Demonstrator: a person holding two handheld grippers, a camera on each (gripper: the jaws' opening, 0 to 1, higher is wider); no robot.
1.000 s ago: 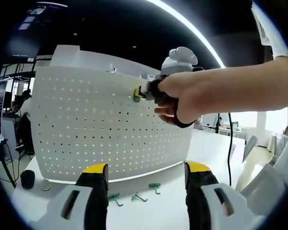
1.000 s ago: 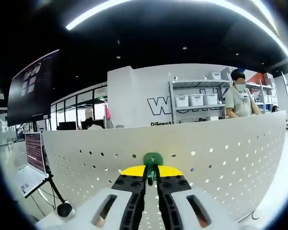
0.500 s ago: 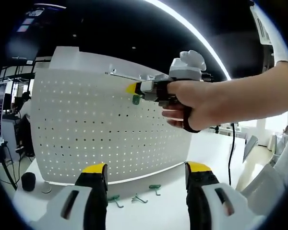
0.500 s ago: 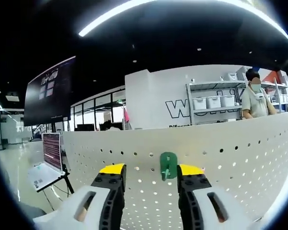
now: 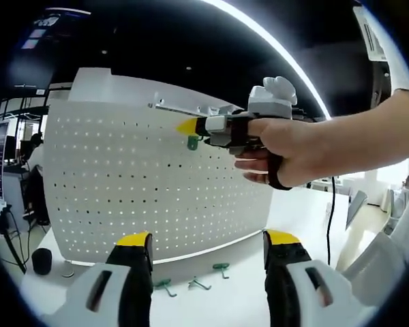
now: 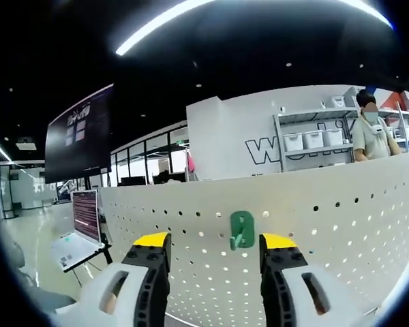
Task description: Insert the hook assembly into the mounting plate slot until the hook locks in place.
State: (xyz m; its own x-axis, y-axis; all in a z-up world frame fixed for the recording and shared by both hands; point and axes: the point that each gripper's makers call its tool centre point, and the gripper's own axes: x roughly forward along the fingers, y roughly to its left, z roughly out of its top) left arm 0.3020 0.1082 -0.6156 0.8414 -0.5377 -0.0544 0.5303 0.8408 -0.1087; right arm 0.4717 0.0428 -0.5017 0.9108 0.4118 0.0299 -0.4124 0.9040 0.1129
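Observation:
A green hook (image 6: pixel 241 229) hangs on the white perforated mounting plate (image 6: pixel 341 225), just beyond my open right gripper (image 6: pixel 217 240), whose yellow-tipped jaws stand apart on either side of it without touching. In the left gripper view the same hook (image 5: pixel 192 142) sits near the plate's (image 5: pixel 123 184) top edge, with the right gripper (image 5: pixel 191 127), held by a hand (image 5: pixel 293 150), a little to its right. My left gripper (image 5: pixel 206 240) is open low in front of the plate, holding nothing.
Three more green hooks (image 5: pixel 191 279) lie on the white table (image 5: pixel 307 211) at the plate's foot. A small black cylinder (image 5: pixel 41 260) stands at the left. A laptop (image 6: pixel 78 238) on a stand, shelves with bins (image 6: pixel 300 139) and a person (image 6: pixel 371 136) are behind the plate.
The right gripper opened, let go of the green hook, which stays on the plate, and drew back slightly. The left gripper has stayed put.

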